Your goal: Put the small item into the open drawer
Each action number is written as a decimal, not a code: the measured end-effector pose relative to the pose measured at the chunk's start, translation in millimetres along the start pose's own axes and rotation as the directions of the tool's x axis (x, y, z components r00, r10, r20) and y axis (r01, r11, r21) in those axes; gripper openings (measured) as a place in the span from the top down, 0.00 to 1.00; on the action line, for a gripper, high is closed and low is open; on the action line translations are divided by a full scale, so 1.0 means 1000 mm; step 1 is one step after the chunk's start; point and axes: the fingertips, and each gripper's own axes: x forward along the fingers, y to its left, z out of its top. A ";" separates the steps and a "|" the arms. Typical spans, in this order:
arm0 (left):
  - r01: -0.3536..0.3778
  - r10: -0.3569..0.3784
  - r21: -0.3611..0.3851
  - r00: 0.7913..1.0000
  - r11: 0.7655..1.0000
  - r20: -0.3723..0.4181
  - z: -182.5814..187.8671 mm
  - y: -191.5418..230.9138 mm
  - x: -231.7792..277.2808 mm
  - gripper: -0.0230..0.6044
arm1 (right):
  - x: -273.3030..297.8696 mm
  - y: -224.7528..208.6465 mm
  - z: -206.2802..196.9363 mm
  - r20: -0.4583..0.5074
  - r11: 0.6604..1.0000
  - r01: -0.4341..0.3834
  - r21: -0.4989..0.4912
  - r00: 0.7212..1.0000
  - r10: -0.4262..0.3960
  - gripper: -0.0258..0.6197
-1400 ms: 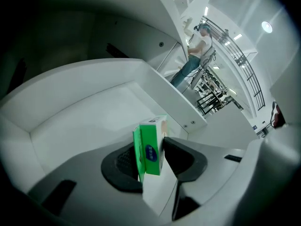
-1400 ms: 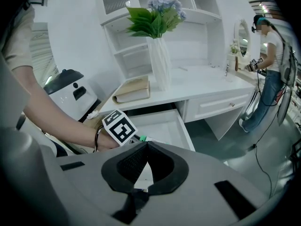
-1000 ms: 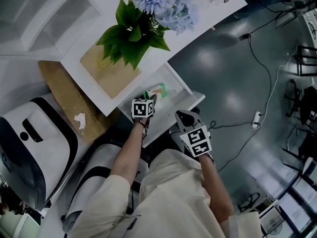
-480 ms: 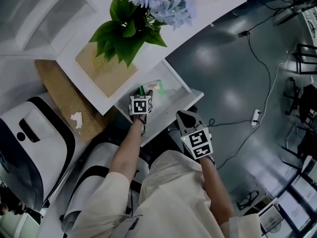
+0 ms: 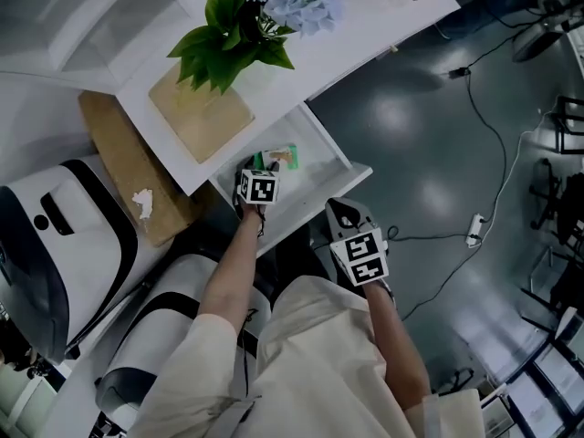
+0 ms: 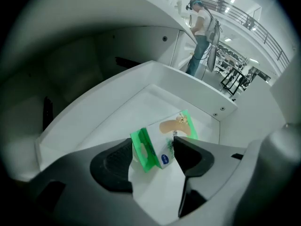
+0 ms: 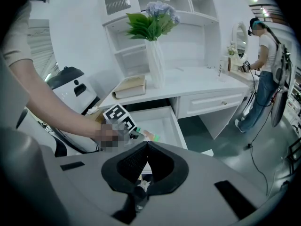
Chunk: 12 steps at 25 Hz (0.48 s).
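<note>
Lying in the open drawer [image 6: 106, 121], long axis directed toward its far corner, blue oval label illegible, the small box [image 6: 165, 138] is flanked by the just-opened jaws of the left gripper [image 6: 153, 146]; those of the right gripper [image 7: 146, 145] are pressed together.

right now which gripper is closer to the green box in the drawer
Left. The left gripper has the green box between its jaws, which have just been opening, on the drawer floor. The right gripper, jaws together, hangs outside the drawer, apart from the box.
</note>
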 end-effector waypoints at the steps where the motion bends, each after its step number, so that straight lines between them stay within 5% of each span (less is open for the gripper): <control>1: -0.008 0.008 -0.001 1.000 1.000 0.004 0.000 0.001 -0.004 0.50 | -0.001 -0.001 -0.001 0.005 1.000 -0.005 -0.002 1.000 0.005 0.92; 12: -0.050 0.061 -0.093 0.991 0.994 0.116 0.008 0.014 -0.083 0.51 | -0.004 0.012 0.007 0.044 0.992 -0.115 -0.058 0.992 0.118 0.92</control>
